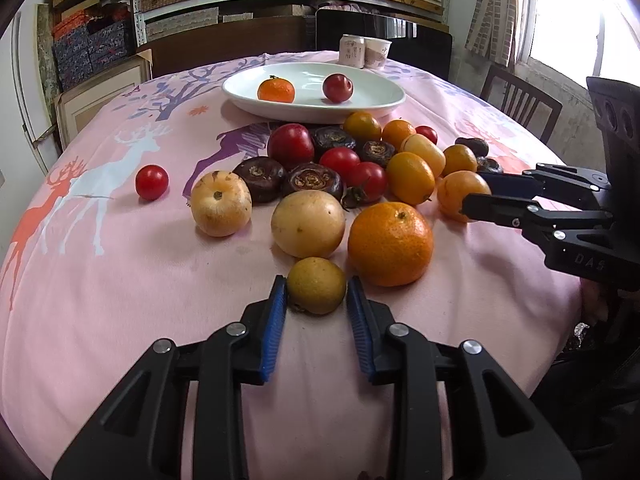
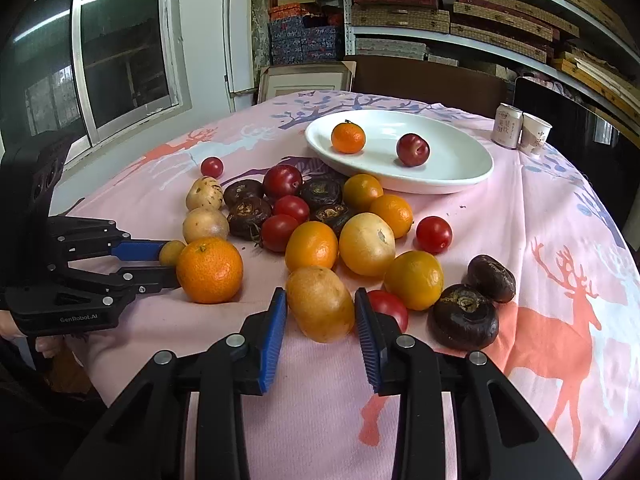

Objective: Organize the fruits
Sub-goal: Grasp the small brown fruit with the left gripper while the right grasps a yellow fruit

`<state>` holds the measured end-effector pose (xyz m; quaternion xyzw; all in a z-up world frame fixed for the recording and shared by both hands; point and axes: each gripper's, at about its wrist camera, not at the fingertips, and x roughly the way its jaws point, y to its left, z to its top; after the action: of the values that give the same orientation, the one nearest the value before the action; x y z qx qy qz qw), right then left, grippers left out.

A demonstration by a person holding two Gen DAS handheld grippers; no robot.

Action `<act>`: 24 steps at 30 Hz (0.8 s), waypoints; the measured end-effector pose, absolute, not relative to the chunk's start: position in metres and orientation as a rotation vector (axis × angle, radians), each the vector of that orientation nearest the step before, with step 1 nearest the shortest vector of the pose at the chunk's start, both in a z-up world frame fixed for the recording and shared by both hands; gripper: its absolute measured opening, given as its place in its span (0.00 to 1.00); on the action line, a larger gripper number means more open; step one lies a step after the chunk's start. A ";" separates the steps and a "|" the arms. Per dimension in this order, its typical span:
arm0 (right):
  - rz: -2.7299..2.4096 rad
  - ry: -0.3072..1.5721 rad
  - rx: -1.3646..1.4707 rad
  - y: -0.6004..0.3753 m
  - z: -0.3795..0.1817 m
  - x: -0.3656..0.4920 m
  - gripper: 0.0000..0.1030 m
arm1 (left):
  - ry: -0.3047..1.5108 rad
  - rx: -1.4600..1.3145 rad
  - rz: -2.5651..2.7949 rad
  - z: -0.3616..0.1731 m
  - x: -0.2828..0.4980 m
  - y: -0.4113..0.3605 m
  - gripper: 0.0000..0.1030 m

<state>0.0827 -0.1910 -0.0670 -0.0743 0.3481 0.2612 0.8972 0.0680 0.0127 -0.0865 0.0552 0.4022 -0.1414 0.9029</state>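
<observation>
A pile of mixed fruit lies on the pink tablecloth. A white oval plate at the back holds a mandarin and a plum. My left gripper closes around a small yellow-green fruit, its blue pads touching both sides; it also shows in the right wrist view. My right gripper closes around an oval yellow-orange fruit, which also shows in the left wrist view. A big orange sits between the two grippers.
A lone cherry tomato lies off to the left of the pile. A can and a paper cup stand behind the plate. Dark water chestnuts lie right of the right gripper. Chairs and shelves surround the table.
</observation>
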 end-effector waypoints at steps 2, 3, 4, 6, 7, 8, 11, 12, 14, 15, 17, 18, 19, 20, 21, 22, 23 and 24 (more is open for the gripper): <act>0.544 0.724 -0.140 -0.193 -0.067 0.083 0.34 | 0.832 0.113 -0.291 -0.087 0.069 0.012 0.29; 0.545 0.725 -0.131 -0.194 -0.066 0.083 0.34 | 0.832 0.112 -0.290 -0.087 0.069 0.012 0.29; 0.548 0.725 -0.121 -0.195 -0.065 0.083 0.34 | 0.831 0.111 -0.290 -0.087 0.069 0.012 0.29; 0.556 0.730 -0.103 -0.198 -0.064 0.083 0.34 | 0.831 0.109 -0.288 -0.087 0.069 0.012 0.29; 0.560 0.733 -0.096 -0.199 -0.063 0.082 0.34 | 0.832 0.107 -0.288 -0.087 0.069 0.012 0.29; 0.564 0.734 -0.094 -0.199 -0.063 0.082 0.34 | 0.832 0.106 -0.287 -0.087 0.070 0.012 0.29; 0.569 0.734 -0.088 -0.201 -0.061 0.078 0.34 | 0.833 0.106 -0.287 -0.087 0.070 0.013 0.29; 0.571 0.735 -0.084 -0.202 -0.060 0.078 0.34 | 0.833 0.105 -0.288 -0.087 0.069 0.013 0.29; 0.575 0.736 -0.069 -0.206 -0.058 0.076 0.34 | 0.833 0.104 -0.288 -0.087 0.069 0.012 0.29; 0.575 0.738 -0.063 -0.208 -0.057 0.075 0.34 | 0.833 0.105 -0.289 -0.087 0.069 0.013 0.29; 0.571 0.744 -0.051 -0.213 -0.056 0.074 0.34 | 0.832 0.105 -0.290 -0.087 0.068 0.013 0.29; 0.571 0.748 -0.042 -0.216 -0.057 0.074 0.34 | 0.832 0.104 -0.289 -0.087 0.068 0.014 0.29; 0.571 0.752 -0.032 -0.219 -0.056 0.073 0.34 | 0.831 0.104 -0.286 -0.086 0.067 0.015 0.29; 0.571 0.755 -0.026 -0.222 -0.057 0.073 0.34 | 0.830 0.101 -0.285 -0.085 0.067 0.016 0.29; 0.569 0.757 -0.023 -0.224 -0.057 0.073 0.34 | 0.830 0.097 -0.284 -0.085 0.066 0.018 0.29; 0.564 0.758 -0.022 -0.225 -0.058 0.072 0.34 | 0.831 0.092 -0.286 -0.086 0.066 0.019 0.29; 0.560 0.760 -0.019 -0.227 -0.059 0.073 0.34 | 0.836 0.087 -0.288 -0.087 0.068 0.019 0.30; 0.558 0.764 -0.016 -0.228 -0.060 0.073 0.34 | 0.835 0.088 -0.286 -0.088 0.068 0.018 0.31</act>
<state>0.0733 -0.2277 -0.0595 -0.0078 0.3677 0.2688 0.8902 0.0684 0.0185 -0.0877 0.0428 0.4040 -0.1382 0.9032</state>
